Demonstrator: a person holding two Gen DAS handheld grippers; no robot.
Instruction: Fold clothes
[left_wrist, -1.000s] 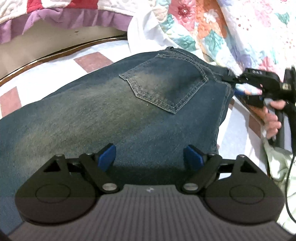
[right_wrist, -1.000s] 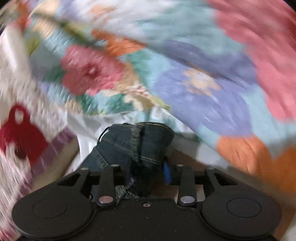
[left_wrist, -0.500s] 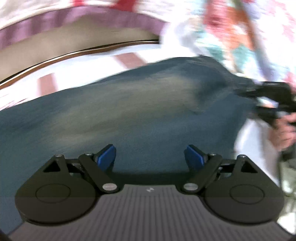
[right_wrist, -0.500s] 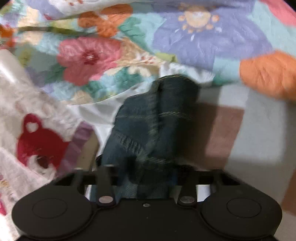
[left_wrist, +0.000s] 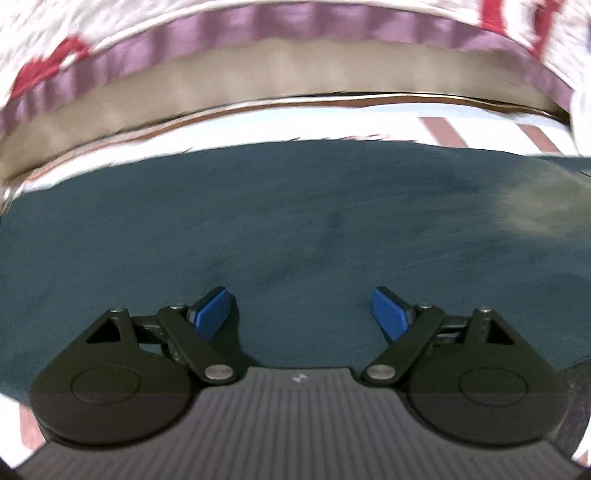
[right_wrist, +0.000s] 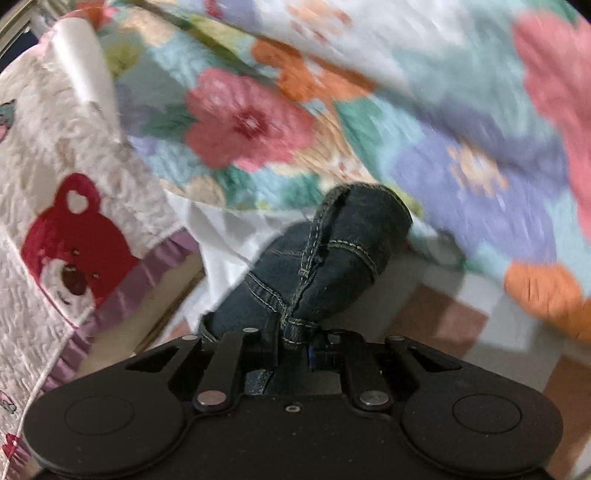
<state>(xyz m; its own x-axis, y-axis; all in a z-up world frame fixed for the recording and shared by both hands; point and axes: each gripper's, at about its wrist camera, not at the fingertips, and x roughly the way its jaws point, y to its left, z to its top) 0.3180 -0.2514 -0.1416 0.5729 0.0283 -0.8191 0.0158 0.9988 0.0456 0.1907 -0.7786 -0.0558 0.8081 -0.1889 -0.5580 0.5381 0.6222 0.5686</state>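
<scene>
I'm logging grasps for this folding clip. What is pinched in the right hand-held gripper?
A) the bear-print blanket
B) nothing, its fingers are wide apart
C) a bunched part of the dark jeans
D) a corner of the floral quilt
C: in the right wrist view the right hand-held gripper has closed on a bunched, seamed part of the jeans.

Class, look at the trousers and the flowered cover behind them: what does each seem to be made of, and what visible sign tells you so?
Trousers: dark blue denim, matte, probably cotton; pale contrast stitching along thick seams and a faded patch point to it. Flowered cover: quilted fabric, soft and matte; its puckered surface suggests stitched padding, though blur hides the stitches themselves.
</scene>
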